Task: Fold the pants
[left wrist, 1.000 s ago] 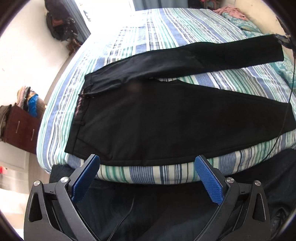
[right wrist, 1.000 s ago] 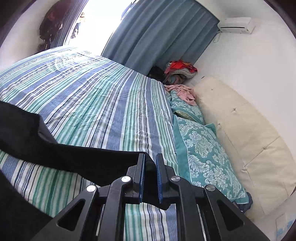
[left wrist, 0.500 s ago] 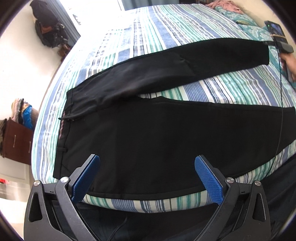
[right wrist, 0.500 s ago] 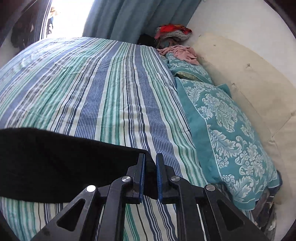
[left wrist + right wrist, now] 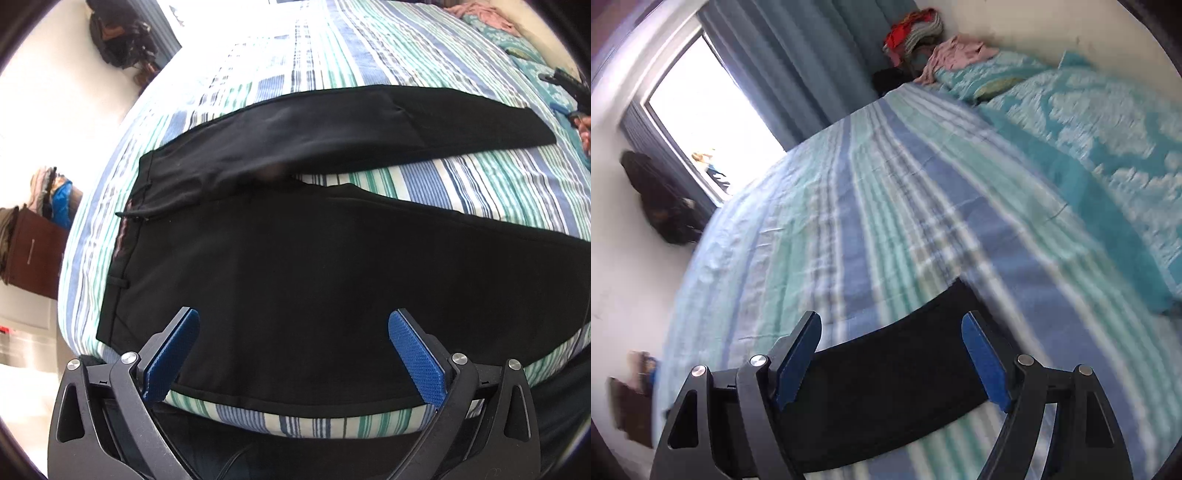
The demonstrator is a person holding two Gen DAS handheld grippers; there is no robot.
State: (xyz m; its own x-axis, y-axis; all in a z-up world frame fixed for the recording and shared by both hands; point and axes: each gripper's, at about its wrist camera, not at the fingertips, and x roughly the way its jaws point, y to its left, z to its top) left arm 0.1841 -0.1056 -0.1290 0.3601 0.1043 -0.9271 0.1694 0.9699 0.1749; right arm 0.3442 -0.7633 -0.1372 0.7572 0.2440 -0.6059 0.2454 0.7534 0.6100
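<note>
Black pants (image 5: 295,258) lie spread flat on the striped bed (image 5: 332,55), waistband to the left, the two legs splayed apart to the right. My left gripper (image 5: 293,332) is open and empty, hovering over the near leg by the bed's front edge. My right gripper (image 5: 890,345) is open and empty just above the cuff end of the far leg (image 5: 901,376); it shows small at the far right in the left wrist view (image 5: 570,94). The right wrist view is motion-blurred.
Teal patterned pillows (image 5: 1108,140) and a pink garment (image 5: 956,51) lie at the head of the bed. A blue curtain (image 5: 820,55) and bright window (image 5: 709,122) are beyond. A brown cabinet with clothes (image 5: 33,240) stands on the left.
My right gripper has opened and let go of the far leg's cuff, which now lies on the bed. My left gripper has moved closer over the pants, still open.
</note>
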